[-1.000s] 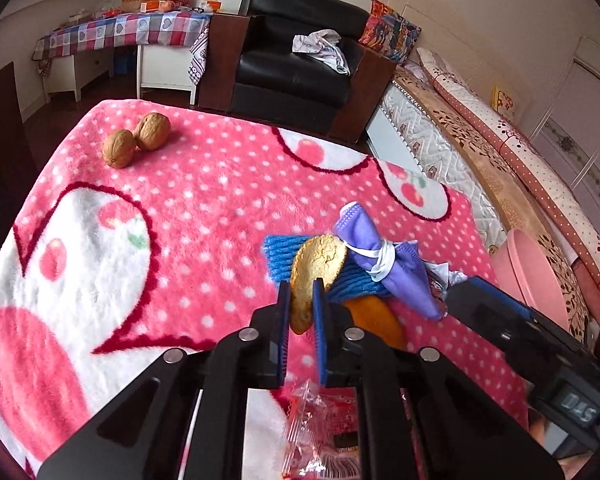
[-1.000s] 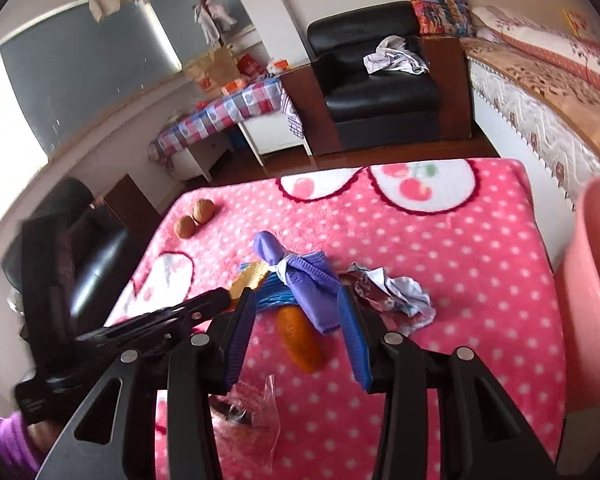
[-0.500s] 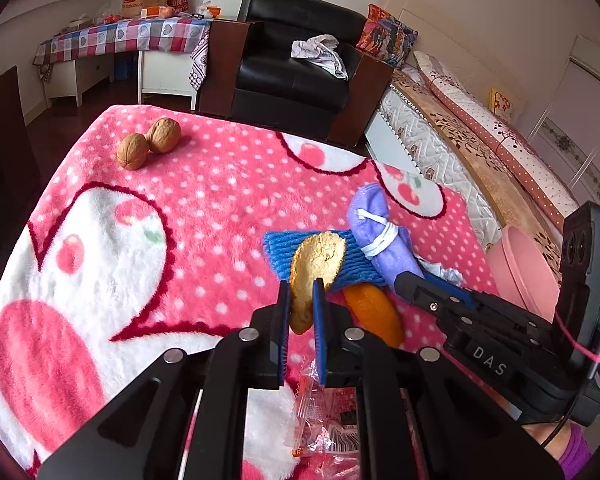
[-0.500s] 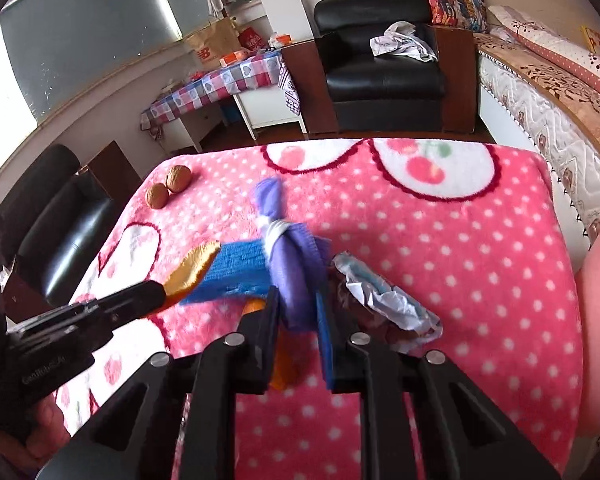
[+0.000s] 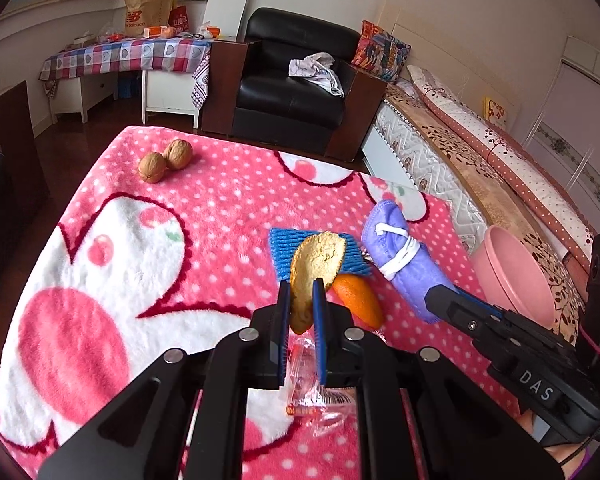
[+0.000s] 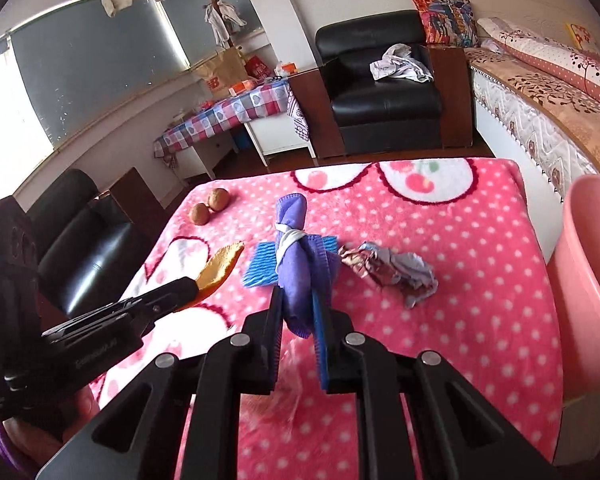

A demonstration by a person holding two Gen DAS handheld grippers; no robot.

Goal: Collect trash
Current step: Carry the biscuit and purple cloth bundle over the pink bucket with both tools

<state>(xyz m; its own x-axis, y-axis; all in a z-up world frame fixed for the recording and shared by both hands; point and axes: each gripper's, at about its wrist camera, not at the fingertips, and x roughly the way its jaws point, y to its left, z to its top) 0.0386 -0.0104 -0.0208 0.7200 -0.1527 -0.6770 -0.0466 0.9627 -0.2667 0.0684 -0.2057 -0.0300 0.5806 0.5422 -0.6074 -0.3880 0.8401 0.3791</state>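
Note:
My left gripper (image 5: 302,304) is shut on a curled piece of orange peel (image 5: 316,268), held just above the pink blanket. In the right wrist view that peel (image 6: 220,266) sticks out of the left gripper (image 6: 192,288) at the left. My right gripper (image 6: 300,312) is shut on the near end of a purple rolled cloth (image 6: 296,264) tied with a white band. The cloth (image 5: 396,256) slants up from the right gripper (image 5: 440,300) in the left wrist view. A pink bin (image 6: 588,280) stands beside the table's right edge.
On the blanket lie a blue foam net (image 5: 284,248), an orange peel piece (image 5: 358,298), a crumpled wrapper (image 6: 392,270), a clear plastic wrapper (image 5: 320,392) and two walnuts (image 5: 164,160) at the far left. A black armchair and a bed stand behind.
The right gripper's jaws went from wide apart around the purple cloth to shut on it, and the cloth has lifted. The left gripper has drawn back a little with the peel.

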